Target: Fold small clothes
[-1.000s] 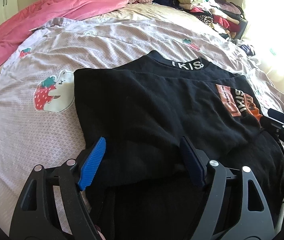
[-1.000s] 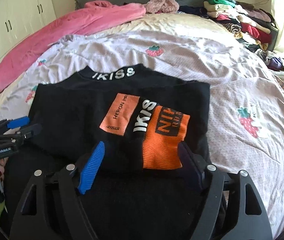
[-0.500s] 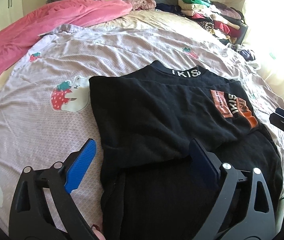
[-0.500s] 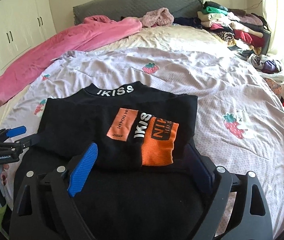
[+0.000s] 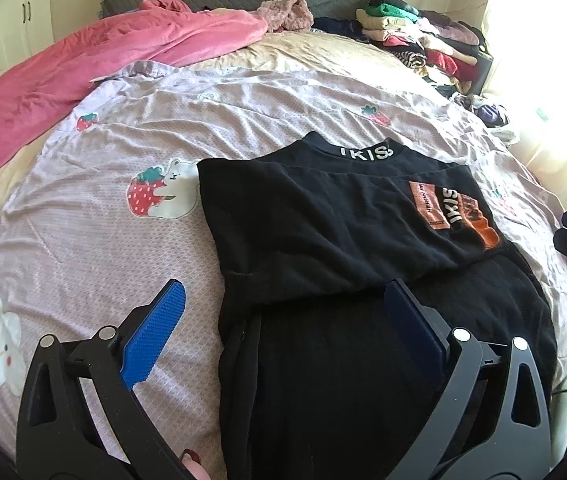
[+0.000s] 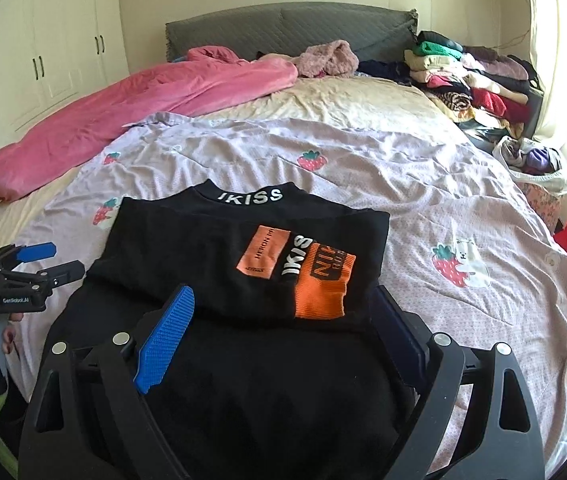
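While both tongs hover above the bed, the black sweater (image 5: 323,232) lies flat on the lilac strawberry-print sheet (image 5: 83,240), partly folded, collar far from the tongs and orange patch (image 6: 311,280) on top. Left gripper (image 5: 283,312): jaws wide, holding nothing, left pad over sheet, right pad over the sweater's near fold. Right gripper (image 6: 283,320): jaws wide, empty, straddling the folded edge just below the patch. Pink blanket (image 6: 123,108) and clothes pile (image 6: 475,76) sit far ahead.
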### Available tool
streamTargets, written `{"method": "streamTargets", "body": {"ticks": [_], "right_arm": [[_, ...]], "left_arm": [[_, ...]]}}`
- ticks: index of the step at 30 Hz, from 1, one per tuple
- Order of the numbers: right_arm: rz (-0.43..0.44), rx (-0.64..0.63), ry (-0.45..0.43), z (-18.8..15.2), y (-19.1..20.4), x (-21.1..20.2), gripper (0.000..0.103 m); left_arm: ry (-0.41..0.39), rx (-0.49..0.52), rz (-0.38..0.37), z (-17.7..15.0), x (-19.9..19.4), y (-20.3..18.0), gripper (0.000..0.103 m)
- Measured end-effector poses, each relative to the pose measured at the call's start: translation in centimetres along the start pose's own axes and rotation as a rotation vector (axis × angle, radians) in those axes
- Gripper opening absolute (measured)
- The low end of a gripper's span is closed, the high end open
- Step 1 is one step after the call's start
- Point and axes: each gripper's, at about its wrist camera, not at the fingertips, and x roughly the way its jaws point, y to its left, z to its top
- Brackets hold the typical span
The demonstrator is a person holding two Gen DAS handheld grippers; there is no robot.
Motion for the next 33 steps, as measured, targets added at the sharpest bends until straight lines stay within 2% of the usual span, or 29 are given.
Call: {"method": "streamTargets", "body": {"ticks": [9, 21, 28, 33], "right_arm": [[-0.001, 0.016, -0.022, -0.9, -0.5, -2.3, 0.088], [0.008, 0.021, -0.035, -2.6, -1.2, -4.7, 0.088], [0.001, 0.019, -0.016, -4.5, -1.9, -5.8, 0.088], [-0.016, 0.034, 0.007, -6.6, -3.0, -6.7, 0.088]], "left_arm": [[-0.017, -0.001, 0.003, -0.9, -1.7, 0.4, 0.093], [-0.017, -0.023, 0.051, -2.7, -3.1, 2.3, 0.093], [-0.011, -0.016, 0.05, -3.9, -3.9, 2.8, 0.093], [0.003, 0.0, 0.079, -5.0, -3.9, 3.4, 0.093]]}}
